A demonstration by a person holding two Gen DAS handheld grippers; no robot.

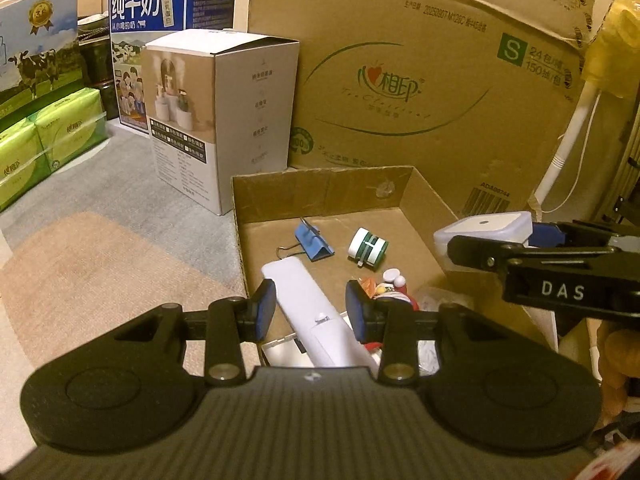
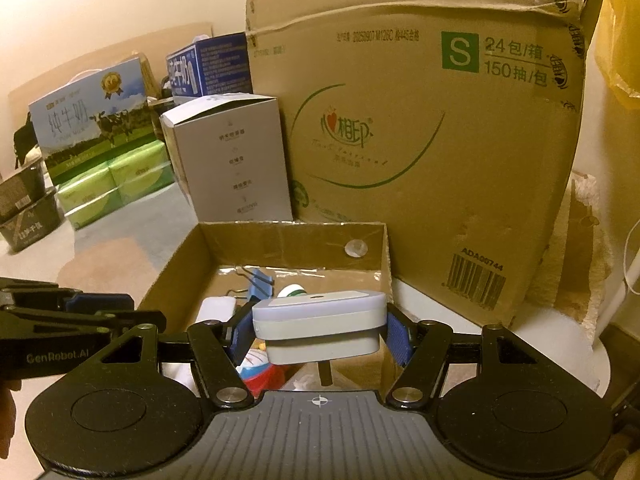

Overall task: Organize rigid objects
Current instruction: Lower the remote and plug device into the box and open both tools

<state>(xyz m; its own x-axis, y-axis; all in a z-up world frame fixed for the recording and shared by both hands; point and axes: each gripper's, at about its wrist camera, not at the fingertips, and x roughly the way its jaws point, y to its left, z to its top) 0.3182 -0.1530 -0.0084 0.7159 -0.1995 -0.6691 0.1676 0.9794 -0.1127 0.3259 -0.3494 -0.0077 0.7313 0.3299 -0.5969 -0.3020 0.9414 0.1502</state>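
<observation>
Inside cardboard tray [image 1: 416, 190], binder clip [image 1: 314, 240], remote [image 1: 308, 304]

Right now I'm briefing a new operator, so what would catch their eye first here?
The right gripper, shut on a white square gadget, hangs over the open cardboard tray. Inside it lie a blue binder clip, a green-striped white roll and a long white remote, the last beneath the open left gripper. Behind looms a large tissue carton.

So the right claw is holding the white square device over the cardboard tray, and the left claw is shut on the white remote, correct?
Not quite. The right claw does hold the white square device over the cardboard tray, but the left wrist view shows the left claw open, straddling the white remote without gripping it.
</observation>
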